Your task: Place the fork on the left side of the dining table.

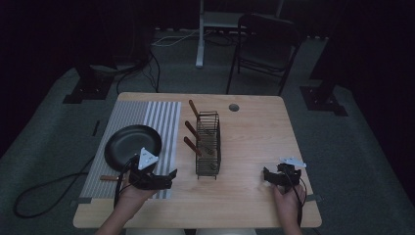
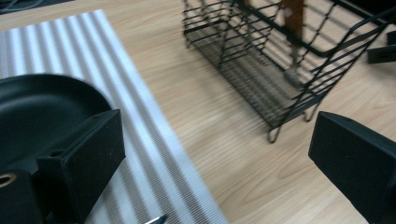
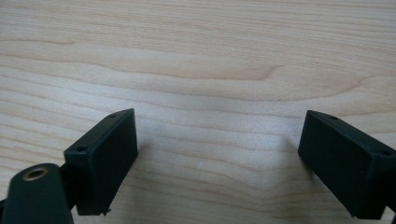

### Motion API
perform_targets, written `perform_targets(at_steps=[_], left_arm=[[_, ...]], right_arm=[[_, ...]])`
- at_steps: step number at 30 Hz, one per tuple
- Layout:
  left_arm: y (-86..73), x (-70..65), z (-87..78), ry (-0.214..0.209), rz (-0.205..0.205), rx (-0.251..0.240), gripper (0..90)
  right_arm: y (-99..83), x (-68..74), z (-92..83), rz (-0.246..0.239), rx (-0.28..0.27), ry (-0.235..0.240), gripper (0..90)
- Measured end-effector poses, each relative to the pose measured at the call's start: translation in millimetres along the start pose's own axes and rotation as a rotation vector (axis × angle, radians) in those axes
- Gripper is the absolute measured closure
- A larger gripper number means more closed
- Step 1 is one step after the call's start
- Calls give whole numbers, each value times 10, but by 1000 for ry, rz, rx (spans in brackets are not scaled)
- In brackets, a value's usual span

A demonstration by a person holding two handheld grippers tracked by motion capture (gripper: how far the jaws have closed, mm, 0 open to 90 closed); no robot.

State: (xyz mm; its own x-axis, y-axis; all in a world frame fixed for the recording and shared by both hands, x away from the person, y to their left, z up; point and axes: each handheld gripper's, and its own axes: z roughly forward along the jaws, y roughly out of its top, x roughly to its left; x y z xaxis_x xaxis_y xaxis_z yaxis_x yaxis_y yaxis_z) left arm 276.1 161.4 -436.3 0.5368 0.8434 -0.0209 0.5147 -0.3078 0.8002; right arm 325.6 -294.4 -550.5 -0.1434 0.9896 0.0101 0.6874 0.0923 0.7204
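The left gripper [image 1: 169, 175] hovers with its jaws spread wide and nothing between them, low over the near edge of the striped mat [image 1: 161, 122], just beside the black frying pan [image 1: 132, 145] and not touching it; the right gripper [image 1: 266, 176] is likewise spread and empty, over bare wood of the table [image 1: 254, 132] well apart from everything. The pan looks like the thing in hand: it sits on the mat at the table's left, round, shallow, matte black, with a brown wooden handle [image 1: 108, 178] pointing toward the person, partly hidden under the left hand [image 1: 133, 196]. In the left gripper view its dark rim [image 2: 56, 86] curves behind one jaw. My worry is that a grab on the thin sloping rim could slip, tipping the pan or dragging the mat along. A swing toward the wire rack [image 1: 208, 142], which holds three wooden-handled utensils [image 1: 192, 129], could knock them or shove the light rack
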Motion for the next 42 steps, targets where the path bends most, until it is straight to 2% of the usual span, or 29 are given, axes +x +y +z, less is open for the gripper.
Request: perform_targets(at_steps=[11,15,20,22,26,27,31,36,42], left_arm=[[212,-103,152,-21,-31,-8,38],[285,-141,197,-45,-54,-18,50],[384,-209,259,-56,-50,-22,51],[427,-232,288,-64,-62,-26,64],[511,-253,325,-58,-77,-36,76],[530,-248,334,-52,-90,-40,136],[593,-230,386,-56,-136,-41,168],[623,-247,455,-71,-156,-30,253],[634,-287,519,-126,-159,-21,510]], right_arm=[[0,-1,0,-1,0,0,114],[0,0,0,-1,0,0,115],[0,0,0,0,0,0,114],[0,-1,0,-1,0,0,114],[0,0,1,1,-1,0,115],[0,0,1,0,0,0,115],[0,1,0,2,0,0,115],[0,0,0,1,0,0,115],[0,-1,0,0,0,0,115]])
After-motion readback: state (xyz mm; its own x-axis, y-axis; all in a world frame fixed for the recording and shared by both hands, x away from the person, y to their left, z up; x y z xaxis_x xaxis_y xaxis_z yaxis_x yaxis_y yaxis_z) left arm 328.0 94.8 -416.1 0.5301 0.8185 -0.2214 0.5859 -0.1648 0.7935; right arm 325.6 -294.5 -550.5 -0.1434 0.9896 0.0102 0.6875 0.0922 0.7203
